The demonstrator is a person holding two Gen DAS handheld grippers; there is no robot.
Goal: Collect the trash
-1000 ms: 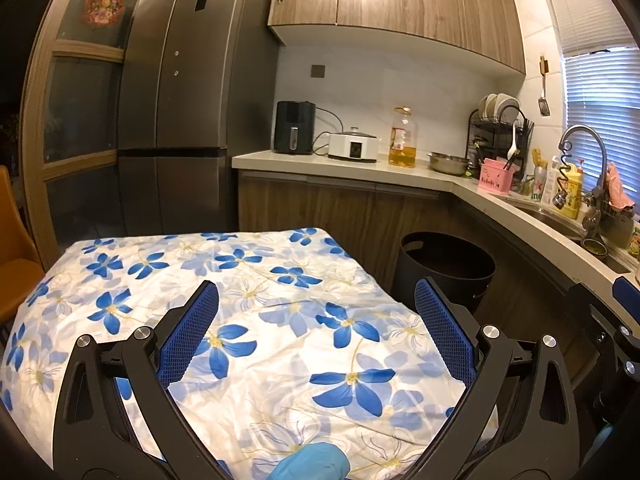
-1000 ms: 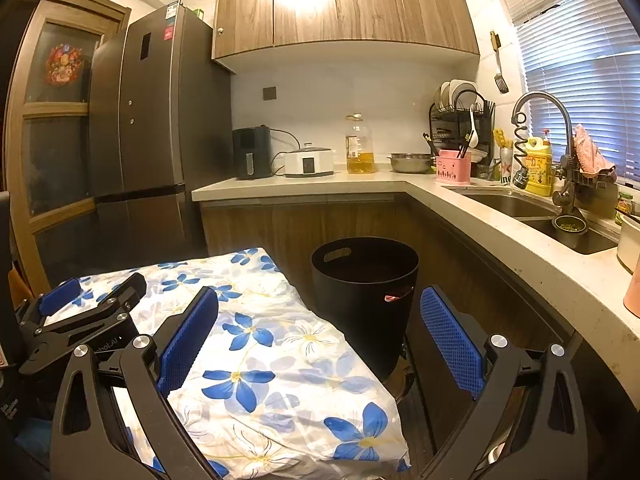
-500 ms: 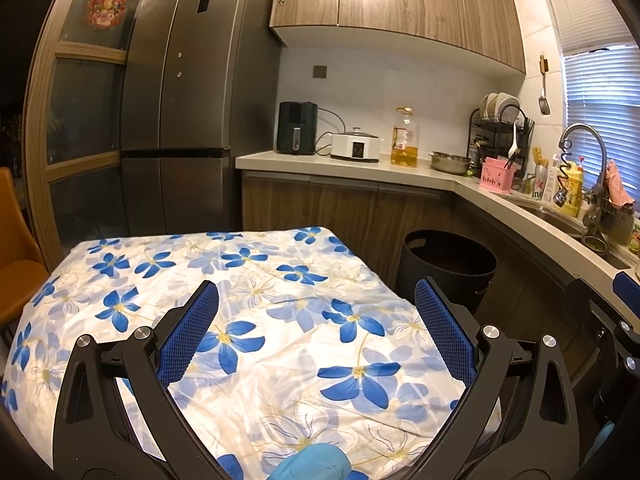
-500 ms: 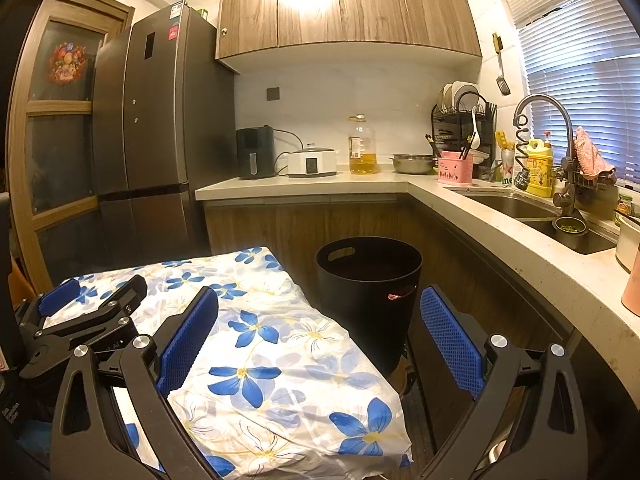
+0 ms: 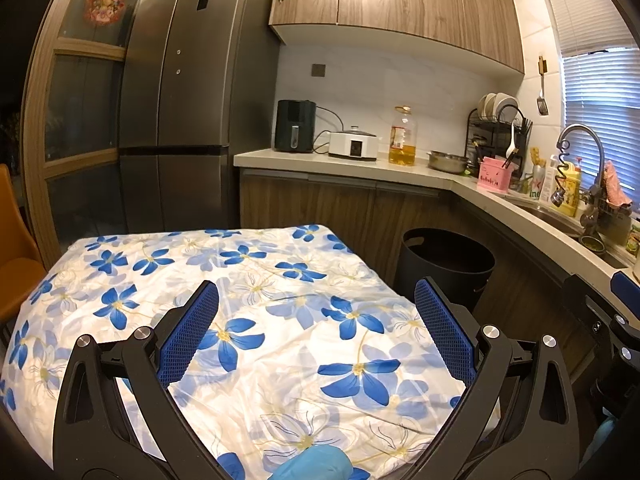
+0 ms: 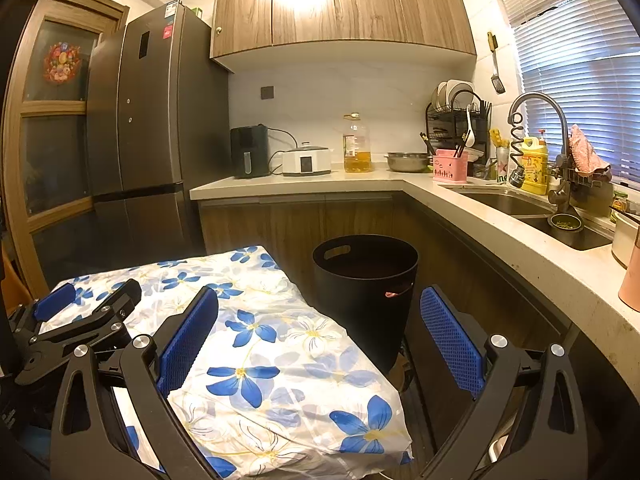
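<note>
I see a black round bin (image 6: 366,280) ahead of my right gripper (image 6: 320,332); both it and my left gripper (image 5: 316,316) gape wide, empty.

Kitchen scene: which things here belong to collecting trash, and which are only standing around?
For the job:
- black bin, on the floor beside the table
- left gripper, open, empty
- right gripper, open, empty
No loose trash shows on the floral tablecloth.

Just standing around:
- oil bottle
- white cooker
- pink utensil holder
- fridge

The bin (image 6: 366,280) stands right of the table (image 6: 280,344), before the counter (image 6: 304,184).
</note>
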